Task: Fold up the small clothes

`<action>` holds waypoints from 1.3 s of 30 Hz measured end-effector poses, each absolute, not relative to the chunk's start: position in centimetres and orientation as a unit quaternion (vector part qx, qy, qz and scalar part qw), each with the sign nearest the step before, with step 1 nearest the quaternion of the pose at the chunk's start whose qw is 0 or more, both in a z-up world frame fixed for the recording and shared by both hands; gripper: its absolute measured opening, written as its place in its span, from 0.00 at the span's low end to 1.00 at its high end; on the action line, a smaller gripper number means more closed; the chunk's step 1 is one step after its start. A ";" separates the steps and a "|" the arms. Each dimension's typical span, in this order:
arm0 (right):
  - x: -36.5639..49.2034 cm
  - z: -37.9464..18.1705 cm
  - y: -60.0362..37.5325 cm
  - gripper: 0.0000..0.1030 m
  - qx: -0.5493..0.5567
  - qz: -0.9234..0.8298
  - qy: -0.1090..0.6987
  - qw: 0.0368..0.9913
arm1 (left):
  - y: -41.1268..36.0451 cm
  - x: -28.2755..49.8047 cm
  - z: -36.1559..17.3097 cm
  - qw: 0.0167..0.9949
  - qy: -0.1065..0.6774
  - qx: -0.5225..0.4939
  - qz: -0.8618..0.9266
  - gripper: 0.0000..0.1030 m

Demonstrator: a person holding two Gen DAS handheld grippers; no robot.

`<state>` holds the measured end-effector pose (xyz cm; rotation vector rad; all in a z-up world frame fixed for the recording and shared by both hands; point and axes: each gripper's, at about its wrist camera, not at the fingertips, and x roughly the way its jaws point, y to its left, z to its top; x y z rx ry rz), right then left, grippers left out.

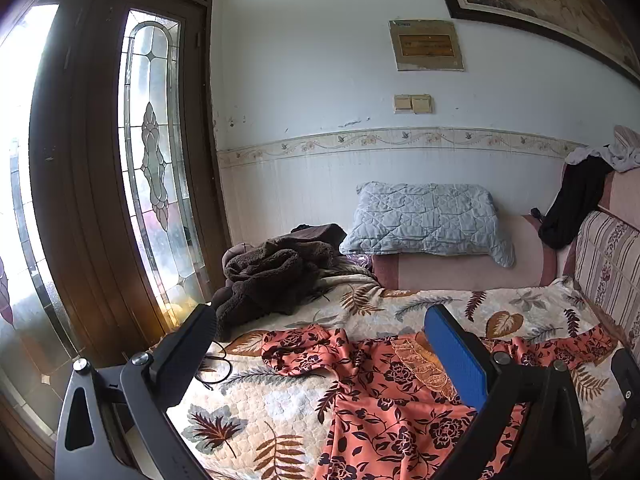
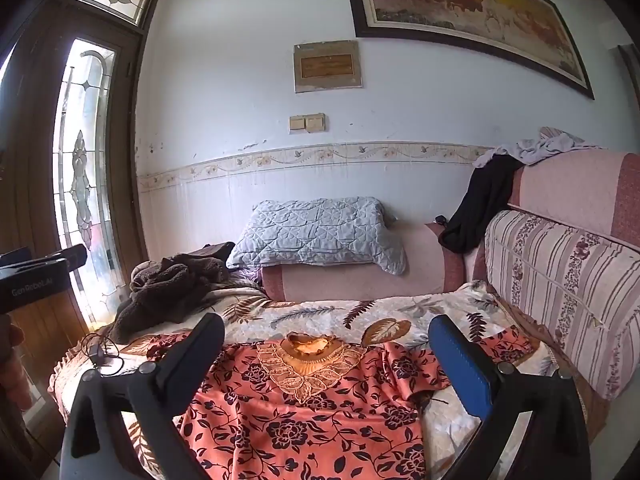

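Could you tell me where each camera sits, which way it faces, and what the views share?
Left wrist: on the left claw, angled slightly down at the orange floral garment on the leaf-print quilt; both fingers spread.
Right wrist: on the right claw, facing the garment's lace neckline; the left claw's body and a hand edge show far left.
Shared: garment, quilt, grey pillow, brown fleece.

your left gripper [image 1: 320, 332] and right gripper [image 2: 328, 340] match: dark grey frames, silver screws, one black finger, one blue ribbed pad [image 2: 460, 364], white lettering on the housing.
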<state>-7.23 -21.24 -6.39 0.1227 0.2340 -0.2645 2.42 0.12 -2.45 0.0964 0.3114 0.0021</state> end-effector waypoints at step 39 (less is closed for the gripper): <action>-7.1 -6.5 -21.3 1.00 0.072 -0.135 0.122 0.981 | 0.3 2.5 -2.3 0.986 0.156 0.057 0.000 1.00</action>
